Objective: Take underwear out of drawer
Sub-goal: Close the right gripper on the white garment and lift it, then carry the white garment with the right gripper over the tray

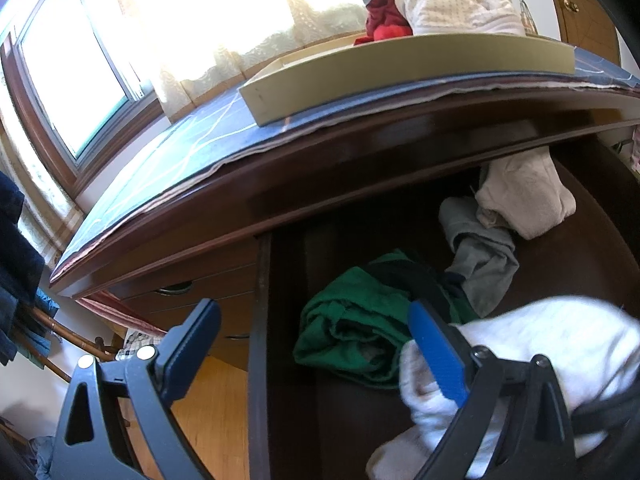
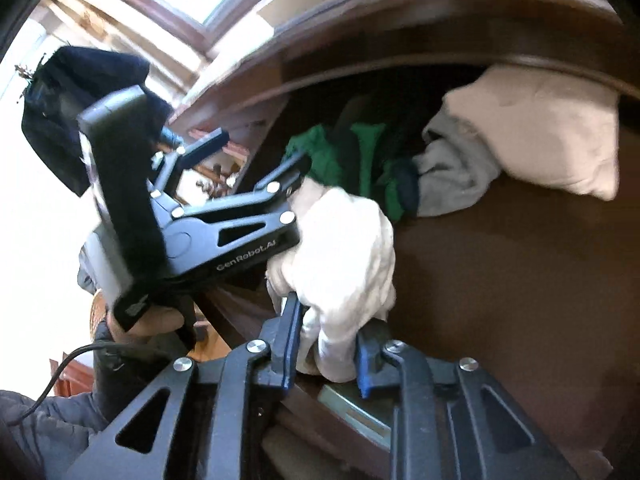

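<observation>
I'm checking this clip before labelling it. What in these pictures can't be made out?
- Left wrist view: white garment is blurred, partly behind the left gripper.
- Right wrist view: drawer front edge hidden by the right gripper.
- Tray contents: its wall hides them.

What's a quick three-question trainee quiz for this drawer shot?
1. Which colour is the garment that the right gripper clamps: A white, B green, C grey?
2. True or false: the left gripper is shut on a garment.
3. Fill in: the tray on the dresser top holds a cream bundle and a ___ garment.

Key
1. A: the white garment.
2. False: its jaws stand wide open.
3. Red: the red garment.
</observation>
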`<state>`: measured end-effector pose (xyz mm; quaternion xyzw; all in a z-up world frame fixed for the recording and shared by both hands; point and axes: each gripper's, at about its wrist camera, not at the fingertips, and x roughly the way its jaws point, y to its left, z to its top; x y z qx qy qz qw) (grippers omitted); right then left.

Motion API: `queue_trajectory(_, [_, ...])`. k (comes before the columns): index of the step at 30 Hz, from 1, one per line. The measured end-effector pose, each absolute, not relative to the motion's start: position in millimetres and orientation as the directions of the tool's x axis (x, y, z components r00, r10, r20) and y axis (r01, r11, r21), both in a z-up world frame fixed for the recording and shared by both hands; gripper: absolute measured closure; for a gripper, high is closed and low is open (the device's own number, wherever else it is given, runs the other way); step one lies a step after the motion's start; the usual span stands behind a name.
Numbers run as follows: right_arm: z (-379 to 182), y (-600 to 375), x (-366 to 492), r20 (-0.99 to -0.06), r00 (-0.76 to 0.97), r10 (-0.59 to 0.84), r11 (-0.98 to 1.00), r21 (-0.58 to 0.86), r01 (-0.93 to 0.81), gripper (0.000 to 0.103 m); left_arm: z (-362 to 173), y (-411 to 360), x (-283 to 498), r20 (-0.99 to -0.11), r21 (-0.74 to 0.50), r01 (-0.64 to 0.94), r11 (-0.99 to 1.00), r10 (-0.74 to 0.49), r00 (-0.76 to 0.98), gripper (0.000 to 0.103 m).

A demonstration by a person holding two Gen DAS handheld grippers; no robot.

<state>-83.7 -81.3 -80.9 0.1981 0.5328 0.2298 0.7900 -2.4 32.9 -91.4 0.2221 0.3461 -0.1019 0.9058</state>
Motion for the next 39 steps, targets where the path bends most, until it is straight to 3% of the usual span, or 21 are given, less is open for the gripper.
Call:
queue_trajectory(6, [-65.4,-121.5,-95.5,-0.742,0.418,0.524,0.837,0.54,-0.091,0.085,-93.0,30.8,-1.3,-0.677,0.338,0.341,0.877,-0.025,0.736,0.007])
queue_trajectory(20, [-32.2,-165.0,-103.9,-0.702,0.538,0.467,0.848,0.528,-0.048,0.086,-94.0,30.5,-1.6,-0.678,0.341,0.345,0.875,-0.026,0.734,0.007])
queue_trajectory(39, [100.3,-174.7,-62.1,-0.554,0.715,0.427,0.88,0.438,-0.186,0.087,-92.3,29.1,-1.4,-0.678,0.345,0.345,0.873,-0.023,0.734,0.007])
